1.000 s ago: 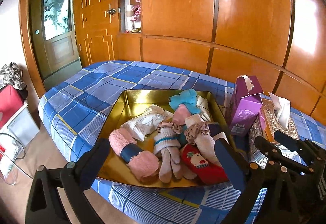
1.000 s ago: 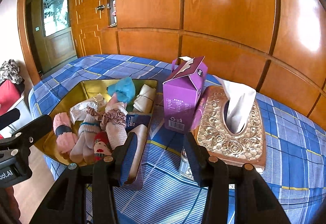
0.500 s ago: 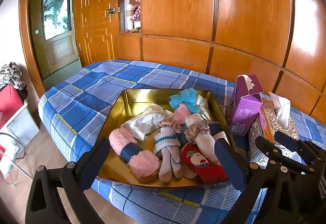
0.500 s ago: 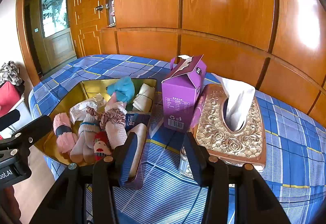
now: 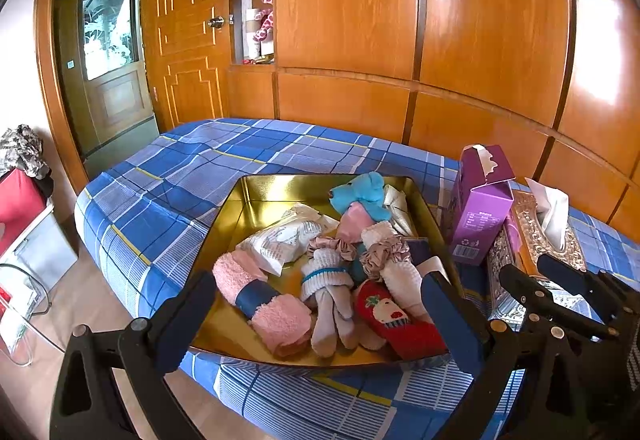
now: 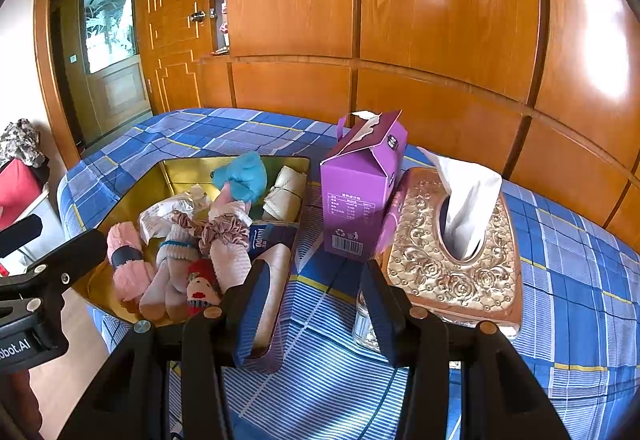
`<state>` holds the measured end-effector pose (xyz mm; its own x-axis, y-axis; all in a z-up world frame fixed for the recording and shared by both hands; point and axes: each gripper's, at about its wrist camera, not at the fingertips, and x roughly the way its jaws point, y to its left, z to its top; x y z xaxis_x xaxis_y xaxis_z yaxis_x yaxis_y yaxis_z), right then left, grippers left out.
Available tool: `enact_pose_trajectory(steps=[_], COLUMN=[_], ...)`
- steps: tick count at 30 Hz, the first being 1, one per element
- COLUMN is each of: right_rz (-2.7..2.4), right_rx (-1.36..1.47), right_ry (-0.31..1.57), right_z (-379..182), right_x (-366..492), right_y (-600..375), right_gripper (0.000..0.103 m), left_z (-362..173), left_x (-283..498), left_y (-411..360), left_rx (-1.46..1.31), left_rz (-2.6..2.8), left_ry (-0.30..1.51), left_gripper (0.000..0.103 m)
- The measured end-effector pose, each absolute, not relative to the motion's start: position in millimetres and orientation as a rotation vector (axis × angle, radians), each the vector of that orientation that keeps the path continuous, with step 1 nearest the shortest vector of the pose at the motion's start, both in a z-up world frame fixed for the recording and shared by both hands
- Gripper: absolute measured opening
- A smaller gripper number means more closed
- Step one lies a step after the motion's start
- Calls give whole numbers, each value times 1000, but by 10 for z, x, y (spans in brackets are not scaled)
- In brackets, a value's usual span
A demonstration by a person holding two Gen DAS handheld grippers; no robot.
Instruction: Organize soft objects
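Note:
A gold tray (image 5: 256, 196) on the blue plaid bed holds several soft things: a pink rolled towel with a blue band (image 5: 260, 300), white socks (image 5: 332, 304), a red sock with a cartoon face (image 5: 396, 324), scrunchies (image 5: 384, 252), a teal plush (image 5: 360, 194) and a white packet (image 5: 284, 240). The tray also shows in the right wrist view (image 6: 176, 170). My left gripper (image 5: 316, 324) is open and empty just in front of the tray. My right gripper (image 6: 314, 310) is open and empty above the bed, right of the tray.
A purple carton (image 6: 360, 196) and an ornate gold tissue box (image 6: 452, 256) stand right of the tray. A small glass jar (image 6: 364, 324) sits by the right fingertip. Wooden panelling rises behind the bed. A door (image 5: 108, 72) and red bag (image 5: 20, 200) are at left.
Both grippers have drifted slightly; the views have shifted a little. Both stay open and nothing has been picked up.

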<state>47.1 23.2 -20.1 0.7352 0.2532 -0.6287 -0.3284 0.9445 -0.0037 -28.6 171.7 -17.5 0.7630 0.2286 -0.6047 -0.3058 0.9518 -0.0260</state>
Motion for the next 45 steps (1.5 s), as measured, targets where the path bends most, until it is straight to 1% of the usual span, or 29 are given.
enact_pose_trajectory(steps=[45], right_rz=[314], right_rx=[-129], right_ry=[669], right_z=[-216], right_x=[439], right_y=[204], right_gripper=[48], left_z=[-157], left_x=[-298], left_y=[1719], left_rx=[-122], left_rz=[349], left_ry=[645], left_gripper=[103])
